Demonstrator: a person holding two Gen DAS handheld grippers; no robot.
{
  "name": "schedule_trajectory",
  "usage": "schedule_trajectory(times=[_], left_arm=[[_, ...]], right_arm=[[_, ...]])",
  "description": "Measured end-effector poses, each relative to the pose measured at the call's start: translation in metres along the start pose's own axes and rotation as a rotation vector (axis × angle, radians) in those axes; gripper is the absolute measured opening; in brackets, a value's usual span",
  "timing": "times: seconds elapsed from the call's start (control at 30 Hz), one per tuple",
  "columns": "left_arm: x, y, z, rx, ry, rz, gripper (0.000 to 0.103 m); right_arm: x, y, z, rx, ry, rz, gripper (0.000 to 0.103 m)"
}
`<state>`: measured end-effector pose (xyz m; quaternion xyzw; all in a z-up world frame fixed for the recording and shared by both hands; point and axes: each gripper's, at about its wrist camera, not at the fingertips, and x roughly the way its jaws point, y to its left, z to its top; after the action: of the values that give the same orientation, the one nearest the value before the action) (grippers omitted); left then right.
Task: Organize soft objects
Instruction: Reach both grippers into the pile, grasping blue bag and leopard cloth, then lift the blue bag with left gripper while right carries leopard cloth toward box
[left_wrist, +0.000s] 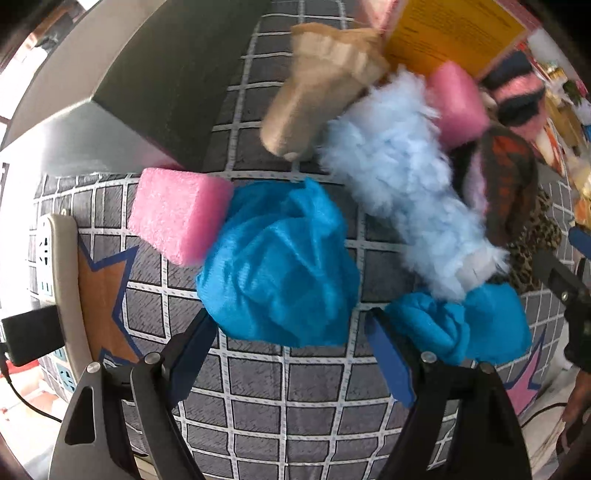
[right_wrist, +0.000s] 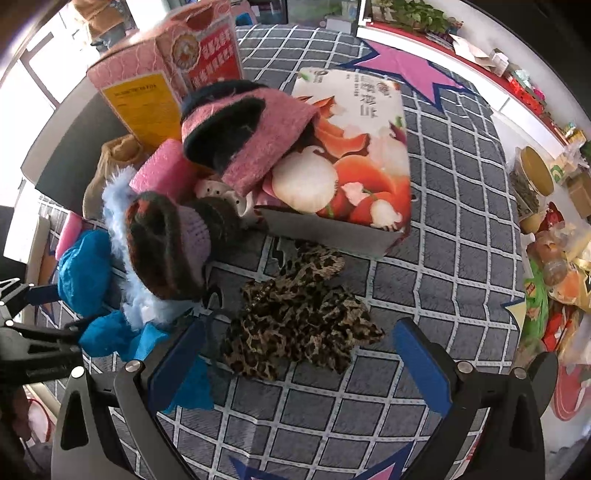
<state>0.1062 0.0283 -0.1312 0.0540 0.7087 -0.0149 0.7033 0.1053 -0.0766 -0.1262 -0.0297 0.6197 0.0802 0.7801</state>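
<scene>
My left gripper points down and stands open over a crumpled blue cloth; the cloth's lower edge lies between the fingertips, and the pads do not press it. A second blue cloth lies just to the right. Around them lie a pink foam block, a light blue fluffy piece and a beige sock. My right gripper is open above a leopard-print cloth that sits between its fingers. A pink fuzzy hat and a dark knit hat are piled behind.
Everything rests on a grey checked cover. A carton printed with vegetables and a pink box stand at the back. A power strip lies at the left edge. Bags and jars crowd the right side.
</scene>
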Motion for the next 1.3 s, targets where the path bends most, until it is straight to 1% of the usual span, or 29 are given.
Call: schedule_trajectory(times=[0.07,0.13,0.2,0.27,0.3,0.37,0.43,0.53,0.6,0.63,0.67,0.7,0.77,0.83,0.93,0.97,1.0,1.03,1.07,1.17,1.23,1.3], left_arm=[[0.004,0.009,0.002,-0.006,-0.007,-0.003,0.084],[0.009,0.009,0.000,-0.001,-0.005,0.000,0.081],[0.017,0.016,0.007,0.007,-0.011,-0.022,0.079],[0.024,0.022,0.008,-0.008,-0.007,-0.052,0.078],[0.035,0.018,0.012,-0.019,-0.011,-0.066,0.075],[0.046,0.024,0.016,-0.036,-0.002,-0.080,0.070],[0.052,0.030,0.021,-0.037,-0.015,-0.085,0.069],[0.055,0.031,0.020,-0.001,-0.019,-0.087,0.062],[0.058,0.033,0.019,0.018,-0.021,-0.088,0.053],[0.059,0.033,0.018,0.022,-0.021,-0.086,0.052],[0.061,0.036,0.018,0.026,-0.021,-0.087,0.049],[0.063,0.039,0.017,0.029,-0.022,-0.088,0.047],[0.067,0.043,0.016,0.035,-0.024,-0.084,0.044],[0.071,0.050,0.014,0.044,-0.026,-0.085,0.042],[0.075,0.053,0.014,0.042,-0.024,-0.097,0.034],[0.075,0.058,0.012,0.040,-0.021,-0.106,0.030],[0.078,0.062,0.011,0.040,-0.018,-0.109,0.027],[0.083,0.065,0.017,0.044,-0.014,-0.103,0.026],[0.085,0.069,0.015,0.044,-0.010,-0.104,0.026],[0.084,0.075,0.006,0.044,-0.012,-0.113,0.025],[0.075,0.067,-0.002,0.041,-0.022,-0.125,0.025],[0.069,0.064,-0.010,0.040,-0.030,-0.141,0.025]], right_arm=[[0.004,0.004,0.002,-0.015,0.005,0.000,0.103],[0.007,0.008,0.004,-0.027,0.004,-0.006,0.103],[0.009,0.011,0.005,-0.033,0.004,-0.006,0.103],[0.010,0.012,0.007,-0.037,0.002,-0.006,0.103],[0.011,0.012,0.008,-0.038,0.004,-0.007,0.103],[0.014,0.014,0.010,-0.043,0.008,-0.009,0.103],[0.018,0.015,0.011,-0.054,0.014,-0.013,0.103],[0.026,0.018,0.011,-0.067,0.041,-0.008,0.097],[0.030,0.019,0.011,-0.072,0.050,-0.014,0.096],[0.032,0.019,0.011,-0.071,0.052,-0.004,0.093],[0.034,0.020,0.011,-0.068,0.058,0.006,0.085],[0.035,0.021,0.011,-0.068,0.062,0.002,0.082],[0.038,0.021,0.012,-0.064,0.068,0.007,0.078],[0.043,0.015,0.014,-0.053,0.081,0.023,0.078],[0.046,0.007,0.018,-0.048,0.087,0.026,0.062],[0.046,0.005,0.019,-0.042,0.090,0.043,0.056],[0.046,0.003,0.020,-0.038,0.096,0.066,0.047],[0.047,0.003,0.019,-0.042,0.107,0.087,0.042],[0.047,0.003,0.019,-0.048,0.111,0.093,0.038],[0.042,0.004,0.013,-0.058,0.110,0.125,0.035],[0.035,0.000,0.009,-0.039,0.089,0.156,0.034],[0.028,-0.004,0.004,-0.022,0.071,0.166,0.034]])
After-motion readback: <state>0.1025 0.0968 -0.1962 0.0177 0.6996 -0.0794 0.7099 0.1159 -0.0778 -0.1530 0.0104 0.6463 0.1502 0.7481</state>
